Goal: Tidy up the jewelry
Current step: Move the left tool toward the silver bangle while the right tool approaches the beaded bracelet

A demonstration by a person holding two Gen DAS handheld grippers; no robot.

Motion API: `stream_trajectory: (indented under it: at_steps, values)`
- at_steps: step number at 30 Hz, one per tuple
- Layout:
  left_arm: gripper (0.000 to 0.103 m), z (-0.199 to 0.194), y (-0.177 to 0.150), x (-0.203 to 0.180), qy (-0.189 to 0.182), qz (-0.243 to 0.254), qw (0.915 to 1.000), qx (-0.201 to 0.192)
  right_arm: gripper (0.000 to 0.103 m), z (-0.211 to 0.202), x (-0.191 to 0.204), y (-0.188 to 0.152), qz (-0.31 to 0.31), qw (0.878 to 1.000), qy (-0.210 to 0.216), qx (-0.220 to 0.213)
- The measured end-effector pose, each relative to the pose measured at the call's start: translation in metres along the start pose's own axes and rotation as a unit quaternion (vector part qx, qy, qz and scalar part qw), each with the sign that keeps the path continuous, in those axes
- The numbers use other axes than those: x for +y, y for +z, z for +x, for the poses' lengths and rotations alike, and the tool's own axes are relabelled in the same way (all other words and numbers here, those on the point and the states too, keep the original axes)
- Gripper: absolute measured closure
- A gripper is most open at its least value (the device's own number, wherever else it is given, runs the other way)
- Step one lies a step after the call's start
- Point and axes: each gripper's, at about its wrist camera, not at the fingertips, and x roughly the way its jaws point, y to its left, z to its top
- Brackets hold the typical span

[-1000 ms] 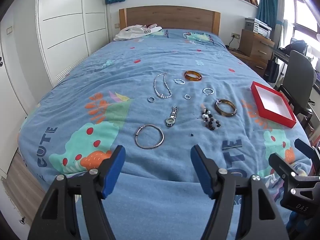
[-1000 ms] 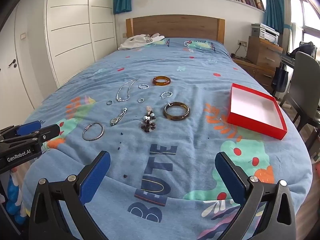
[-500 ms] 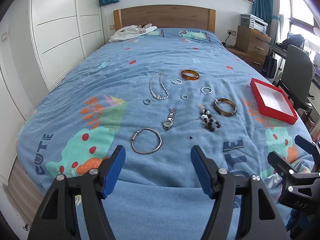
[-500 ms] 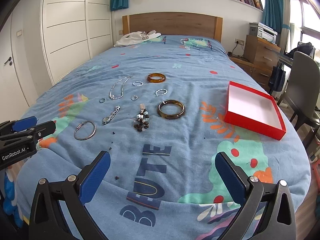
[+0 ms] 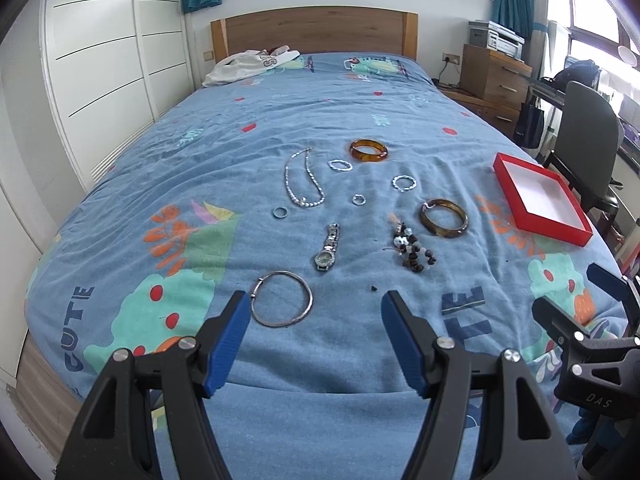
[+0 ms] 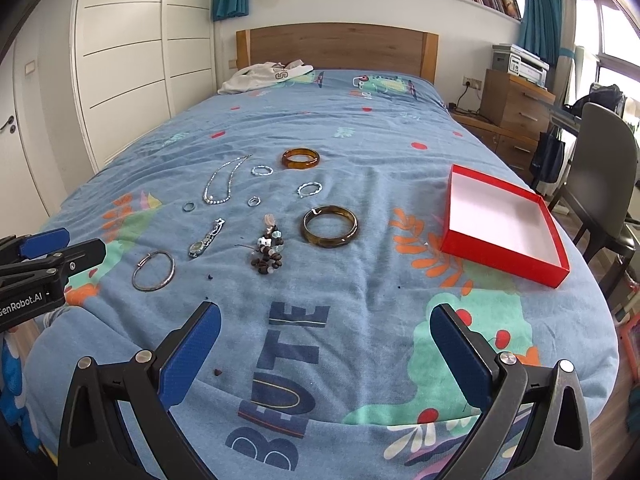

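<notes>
Jewelry lies spread on a blue bedspread: a silver bangle (image 5: pixel 281 304), a watch (image 5: pixel 328 247), a bead bracelet (image 5: pixel 412 246), a brown bangle (image 5: pixel 444 218), an amber bangle (image 5: pixel 368 150), a silver necklace (image 5: pixel 303 183) and several small rings. An open red box (image 5: pixel 541 197) with a white inside sits to the right. My left gripper (image 5: pixel 314 326) is open and empty, just short of the silver bangle (image 6: pixel 153 271). My right gripper (image 6: pixel 326 338) is open and empty, over the bed's near end, short of the brown bangle (image 6: pixel 329 226) and the red box (image 6: pixel 502 222).
A white garment (image 5: pixel 248 66) lies by the wooden headboard. White wardrobe doors (image 5: pixel 100 64) run along the left. A wooden dresser (image 5: pixel 494 80) and a grey chair (image 5: pixel 586 136) stand to the right of the bed. Small dark crumbs (image 6: pixel 218 372) dot the bedspread.
Both grippers have shifted slightly over the bed, so the jewelry sits a little differently in view. Both stay open and empty. Nothing on the bed has moved.
</notes>
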Motion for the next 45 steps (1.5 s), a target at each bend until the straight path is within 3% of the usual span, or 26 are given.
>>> stream_trajectory:
  at_steps: [7, 28, 34, 45]
  values:
    - [0.037, 0.01, -0.002, -0.006, -0.022, 0.008, 0.9996, 0.013, 0.001, 0.007, -0.006, 0.003, 0.015, 1.0, -0.005, 0.006]
    - [0.037, 0.033, -0.007, 0.0, -0.027, 0.021, 0.9985, 0.042, 0.001, 0.022, 0.003, 0.005, 0.021, 0.999, -0.012, 0.034]
    - [0.037, 0.036, -0.007, 0.019, -0.022, 0.013, 0.9984, 0.05, 0.003, 0.024, 0.007, 0.01, 0.027, 0.999, -0.005, 0.037]
    - [0.037, 0.042, 0.0, 0.07, -0.008, 0.003, 0.9987, 0.051, 0.015, 0.031, 0.017, 0.015, 0.028, 0.998, 0.023, 0.045]
